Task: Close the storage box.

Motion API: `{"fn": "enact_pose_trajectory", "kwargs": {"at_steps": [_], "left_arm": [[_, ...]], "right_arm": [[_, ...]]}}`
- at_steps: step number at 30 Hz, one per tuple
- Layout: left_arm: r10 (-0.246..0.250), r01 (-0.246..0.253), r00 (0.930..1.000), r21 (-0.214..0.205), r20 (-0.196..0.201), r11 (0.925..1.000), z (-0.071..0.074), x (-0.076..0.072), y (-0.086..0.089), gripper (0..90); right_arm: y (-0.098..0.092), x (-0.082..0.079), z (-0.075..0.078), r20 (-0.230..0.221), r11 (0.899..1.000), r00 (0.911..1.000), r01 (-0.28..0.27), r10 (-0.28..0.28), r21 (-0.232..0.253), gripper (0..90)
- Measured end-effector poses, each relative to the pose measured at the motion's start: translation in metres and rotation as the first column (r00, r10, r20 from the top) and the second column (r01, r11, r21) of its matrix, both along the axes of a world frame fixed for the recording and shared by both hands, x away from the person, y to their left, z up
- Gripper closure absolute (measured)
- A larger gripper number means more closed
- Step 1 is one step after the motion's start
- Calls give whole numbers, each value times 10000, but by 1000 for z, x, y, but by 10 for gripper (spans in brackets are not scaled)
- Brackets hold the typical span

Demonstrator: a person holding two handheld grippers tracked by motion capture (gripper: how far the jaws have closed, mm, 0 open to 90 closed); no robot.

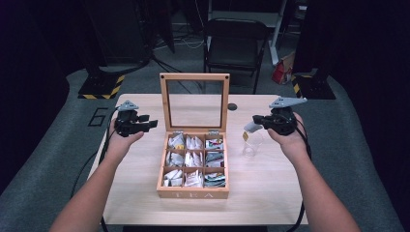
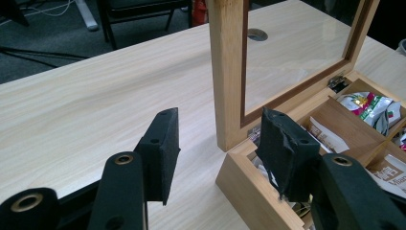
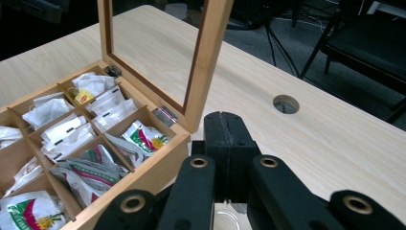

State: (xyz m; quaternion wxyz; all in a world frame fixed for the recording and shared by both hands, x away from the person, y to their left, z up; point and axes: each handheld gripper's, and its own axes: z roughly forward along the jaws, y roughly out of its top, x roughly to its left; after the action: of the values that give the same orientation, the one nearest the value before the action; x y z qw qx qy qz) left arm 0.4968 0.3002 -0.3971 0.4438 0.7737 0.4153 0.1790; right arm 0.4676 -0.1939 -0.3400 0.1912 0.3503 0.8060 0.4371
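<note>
Tea bag (image 1: pixel 250 128) hangs pinched in the right gripper (image 1: pixel 261 119), above a clear glass (image 1: pixel 252 144) right of the open wooden tea box (image 1: pixel 193 192). Left gripper (image 1: pixel 151 124) hovers left, jaws spread and empty.

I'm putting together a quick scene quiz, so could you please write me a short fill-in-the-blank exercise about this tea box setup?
1. The wooden tea box has ___ compartments.
2. Its glass lid stands ___.
3. The jaws of the right gripper are ___.
4. The word on the box front reads ___.

Missing words: nine; open; shut; TEA
</note>
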Motion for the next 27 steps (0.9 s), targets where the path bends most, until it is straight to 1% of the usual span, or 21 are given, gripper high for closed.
{"fn": "enact_pose_trajectory", "kwargs": {"at_steps": [6,11,12,13,16,22,27], "left_arm": [[25,-25,10000,17,18,10000,0,0,1,488],[16,-16,10000,34,-15,10000,-1,0,0,488],[-3,3,10000,47,-34,10000,-1,0,0,488],[-6,6,10000,50,-37,10000,-1,0,0,488],[19,-19,10000,54,9,10000,0,0,1,488],[35,-35,10000,56,-28,10000,-1,0,2,488],[73,-72,10000,39,-38,10000,-2,-1,4,488]], "right_arm": [[-8,0,0,-13,9997,9997,236,-236,47,900],[-11,0,-5,-23,9993,9994,341,-341,-131,900],[-12,0,-6,-38,9992,9993,364,-365,-147,900],[-12,0,-8,-150,9990,9990,426,-428,-144,900],[-12,1,-15,-198,9988,9989,411,-417,-263,900],[-10,6,-30,-403,9968,9978,509,-534,-619,900],[-9,7,-39,-553,9964,9969,527,-564,-664,900]]}}
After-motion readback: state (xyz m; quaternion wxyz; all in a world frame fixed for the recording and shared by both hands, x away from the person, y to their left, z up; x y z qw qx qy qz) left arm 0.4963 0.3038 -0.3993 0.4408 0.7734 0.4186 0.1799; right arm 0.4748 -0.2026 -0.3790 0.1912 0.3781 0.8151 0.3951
